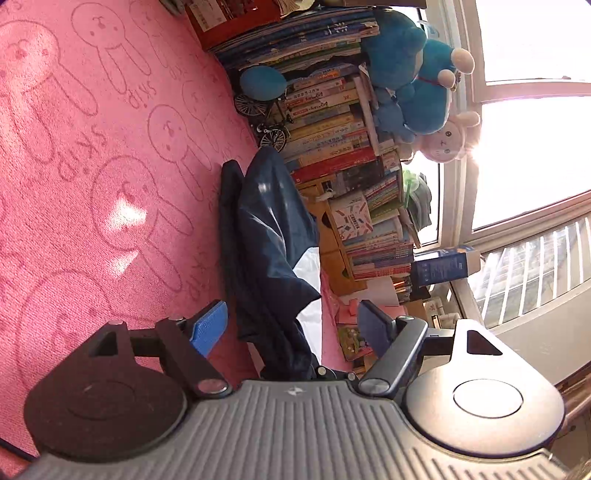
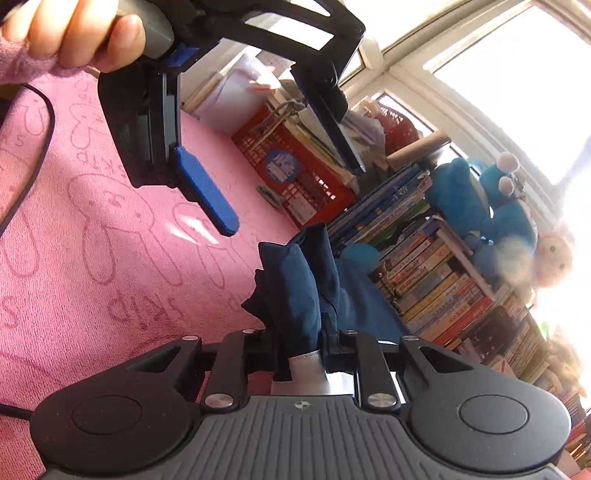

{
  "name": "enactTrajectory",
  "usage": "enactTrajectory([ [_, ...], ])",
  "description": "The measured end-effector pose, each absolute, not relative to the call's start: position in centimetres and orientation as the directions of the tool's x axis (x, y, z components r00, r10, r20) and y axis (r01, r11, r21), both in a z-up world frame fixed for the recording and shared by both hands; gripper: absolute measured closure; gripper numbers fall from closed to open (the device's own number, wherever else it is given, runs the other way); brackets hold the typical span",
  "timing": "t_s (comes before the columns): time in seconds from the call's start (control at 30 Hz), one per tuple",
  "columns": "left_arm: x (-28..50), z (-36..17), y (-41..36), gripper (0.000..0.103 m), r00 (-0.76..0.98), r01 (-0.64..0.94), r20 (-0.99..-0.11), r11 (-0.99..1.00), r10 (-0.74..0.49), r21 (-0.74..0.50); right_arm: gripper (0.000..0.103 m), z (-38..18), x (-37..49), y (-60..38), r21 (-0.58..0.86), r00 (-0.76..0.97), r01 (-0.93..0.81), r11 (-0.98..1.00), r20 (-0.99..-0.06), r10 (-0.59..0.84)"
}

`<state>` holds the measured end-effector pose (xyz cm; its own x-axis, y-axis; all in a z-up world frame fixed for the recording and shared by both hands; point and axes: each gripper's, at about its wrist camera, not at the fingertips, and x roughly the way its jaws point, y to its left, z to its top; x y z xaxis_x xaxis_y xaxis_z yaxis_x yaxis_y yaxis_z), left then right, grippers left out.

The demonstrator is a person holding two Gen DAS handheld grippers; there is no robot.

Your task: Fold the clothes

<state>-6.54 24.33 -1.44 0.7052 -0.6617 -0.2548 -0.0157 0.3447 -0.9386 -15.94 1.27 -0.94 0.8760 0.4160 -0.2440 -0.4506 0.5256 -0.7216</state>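
Observation:
A navy garment (image 1: 269,221) with a white panel is held up over the pink rabbit-print blanket (image 1: 92,166). In the left wrist view it runs between the wide-spread fingers of my left gripper (image 1: 291,325), whose blue pads (image 1: 208,328) do not press on it; the gripper is open. In the right wrist view my right gripper (image 2: 295,332) is shut on the bunched navy garment (image 2: 299,280), with a white edge showing at the jaws. The left gripper (image 2: 291,195) hangs open above, held by a person's hand (image 2: 74,33).
Stacks of books (image 1: 332,122) line the blanket's far side, with blue plush toys (image 1: 410,74) on top and a small model bicycle (image 1: 266,118) beside them. A red crate (image 2: 295,177) stands further along. A bright window (image 1: 535,147) lies behind. A black cable (image 2: 33,155) crosses the blanket.

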Motion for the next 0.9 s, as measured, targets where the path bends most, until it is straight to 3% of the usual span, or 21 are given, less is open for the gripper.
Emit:
enactTrajectory([
  [0.13,-3.2,-3.3,22.8,0.02,0.655,-0.056,-0.281,0.325,-0.702,-0.944,0.086,-0.8,-16.0,1.1,-0.733,0.877,-0.441,0.518,-0.228,0.424],
  [0.33,2.1,-3.2,20.4,0.022,0.623,-0.03,-0.309,0.372,-0.719,-0.928,0.087,-0.5,-15.9,1.0,-0.723,0.864,-0.462,0.514,-0.236,0.445],
  [0.4,2.9,-2.8,19.4,0.027,0.617,-0.021,-0.348,0.428,-0.705,-0.904,0.087,-0.4,-15.9,0.8,-0.712,0.857,-0.476,0.517,-0.242,0.455],
  [0.47,3.0,-2.8,18.9,0.053,0.62,-0.014,-0.376,0.469,-0.689,-0.883,0.087,-0.2,-15.9,0.5,-0.689,0.842,-0.503,0.522,-0.254,0.476],
  [0.53,2.8,-3.1,18.7,0.064,0.627,-0.008,-0.394,0.5,-0.672,-0.866,0.086,0.7,-15.7,-0.6,-0.618,0.804,-0.574,0.538,-0.302,0.511],
  [0.63,2.5,-3.4,18.3,0.071,0.636,0.0,-0.421,0.546,-0.646,-0.838,0.073,2.9,-15.0,-3.7,-0.413,0.712,-0.702,0.581,-0.402,0.575],
  [0.7,2.3,-3.6,18.4,0.074,0.638,-0.001,-0.422,0.547,-0.644,-0.837,0.05,4.5,-14.0,-7.7,-0.216,0.635,-0.762,0.61,-0.432,0.64],
  [0.73,2.3,-3.7,18.5,0.075,0.638,-0.001,-0.42,0.544,-0.646,-0.839,0.046,5.3,-13.2,-9.9,-0.115,0.601,-0.776,0.62,-0.432,0.673],
  [0.8,2.2,-3.7,18.5,0.075,0.64,0.004,-0.421,0.55,-0.643,-0.835,0.027,6.5,-10.9,-14.2,0.059,0.576,-0.755,0.653,-0.416,0.704],
  [0.87,2.1,-3.6,18.3,0.075,0.643,0.014,-0.425,0.564,-0.638,-0.826,0.017,6.9,-7.3,-18.5,0.208,0.626,-0.634,0.745,-0.428,0.652],
  [0.9,2.1,-3.6,18.2,0.075,0.644,0.017,-0.426,0.569,-0.636,-0.822,0.017,6.7,-5.6,-20.2,0.266,0.645,-0.565,0.781,-0.448,0.619],
])
